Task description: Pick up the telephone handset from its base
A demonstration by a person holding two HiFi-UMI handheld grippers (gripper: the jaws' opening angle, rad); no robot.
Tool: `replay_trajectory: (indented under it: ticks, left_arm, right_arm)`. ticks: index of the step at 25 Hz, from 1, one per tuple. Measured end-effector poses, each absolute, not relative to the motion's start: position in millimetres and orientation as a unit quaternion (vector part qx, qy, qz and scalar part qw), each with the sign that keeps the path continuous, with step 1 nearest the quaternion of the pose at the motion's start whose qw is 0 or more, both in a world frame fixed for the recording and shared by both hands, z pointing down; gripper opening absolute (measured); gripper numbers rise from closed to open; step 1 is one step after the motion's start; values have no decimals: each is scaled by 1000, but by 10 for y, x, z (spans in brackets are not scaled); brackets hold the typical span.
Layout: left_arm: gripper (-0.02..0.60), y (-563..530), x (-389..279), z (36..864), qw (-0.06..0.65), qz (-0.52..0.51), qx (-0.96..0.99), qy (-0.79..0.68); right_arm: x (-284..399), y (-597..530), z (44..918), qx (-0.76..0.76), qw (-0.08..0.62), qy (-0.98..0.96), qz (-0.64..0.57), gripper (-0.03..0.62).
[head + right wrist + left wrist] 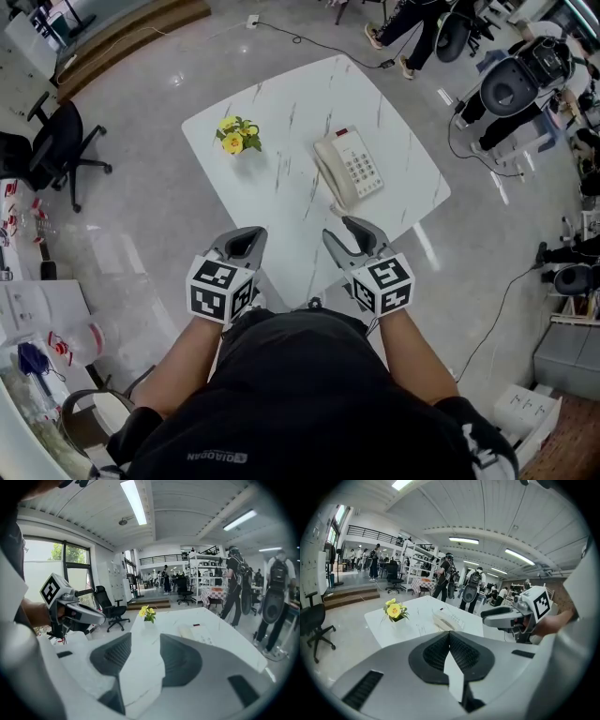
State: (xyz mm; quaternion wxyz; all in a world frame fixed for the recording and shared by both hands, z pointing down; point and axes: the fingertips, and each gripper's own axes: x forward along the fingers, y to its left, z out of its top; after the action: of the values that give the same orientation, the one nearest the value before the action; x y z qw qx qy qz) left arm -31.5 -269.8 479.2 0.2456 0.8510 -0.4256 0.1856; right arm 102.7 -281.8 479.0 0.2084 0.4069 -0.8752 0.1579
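Observation:
A cream telephone (349, 167) lies on the white marble table (281, 225), with its handset (330, 174) resting along the left side of the base. Both grippers hover over the table's near edge, well short of the phone. My left gripper (246, 236) has its jaws together with nothing between them. The jaws of my right gripper (343, 231) stand apart, and only bare tabletop shows in the gap. In the left gripper view the telephone (449, 619) lies ahead of the left gripper (450, 633). In the right gripper view the telephone (201, 632) sits ahead and to the right of the right gripper (146, 637).
A small pot of yellow flowers (238, 137) stands on the table, left of the phone. A black office chair (58, 142) is on the floor at the left. People, seats and cables crowd the floor beyond the table's far right corner (487, 66).

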Motion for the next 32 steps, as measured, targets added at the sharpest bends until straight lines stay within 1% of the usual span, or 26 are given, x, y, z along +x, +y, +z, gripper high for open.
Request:
replay_trajectory:
  ticks: [13,21,27,32]
  left_arm:
    - [2,-2645,-486,4869,257,186,835,-450]
    - [2,-2580,-655,4975,276,194,815,-471]
    - [2,-2556,-761,5040,292,191,798,-491]
    - [2,-2581,-799,5089,300,191,788,-503]
  right_arm:
    - [1305,-3703,4886,447,245,-850,129,189]
    - [1374,-4197,5255,452,259,-836,171,189]
    - [1487,-4426,5702,453,296,-817,199,189]
    - [1474,-4572,5908,443,320,-813,201,189]
